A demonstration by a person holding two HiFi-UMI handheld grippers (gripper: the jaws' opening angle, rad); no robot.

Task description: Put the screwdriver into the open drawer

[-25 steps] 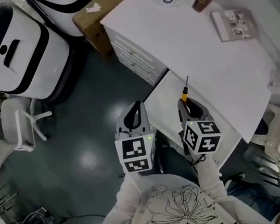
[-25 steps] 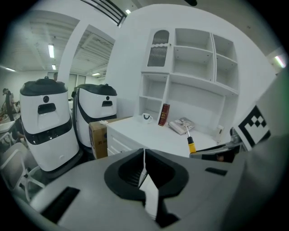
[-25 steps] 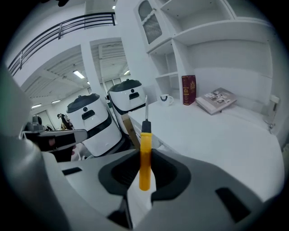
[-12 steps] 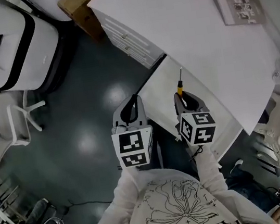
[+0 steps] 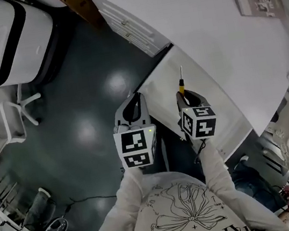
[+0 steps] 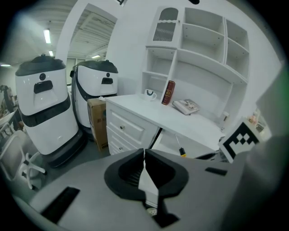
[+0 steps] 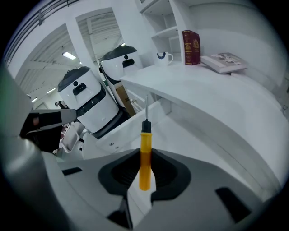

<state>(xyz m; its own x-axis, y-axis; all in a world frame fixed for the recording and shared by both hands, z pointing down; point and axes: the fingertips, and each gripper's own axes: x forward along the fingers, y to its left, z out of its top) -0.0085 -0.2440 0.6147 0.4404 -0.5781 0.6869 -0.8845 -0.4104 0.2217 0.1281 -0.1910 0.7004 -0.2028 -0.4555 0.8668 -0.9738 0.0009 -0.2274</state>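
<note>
R gripper (image 5: 185, 96), centre-right of the head view, is clamping the screwdriver (image 7: 144, 155) by its yellow handle. The shaft is pointing up-frame over the open drawer (image 5: 162, 94) under the white desk (image 5: 219, 35). In the R gripper view the handle is sitting upright btwn the jaws at frame centre. L gripper (image 5: 136, 98), just left of it, is carrying nothing, jaws pressed together, hanging over the dark floor (image 5: 89, 93) by the drawer's left edge.

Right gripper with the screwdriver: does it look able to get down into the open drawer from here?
Probably yes. The right gripper, shut on the screwdriver, appears to be over the open drawer, whose inside shows bare beneath it. The left gripper is off to the side, shut and empty.
</note>
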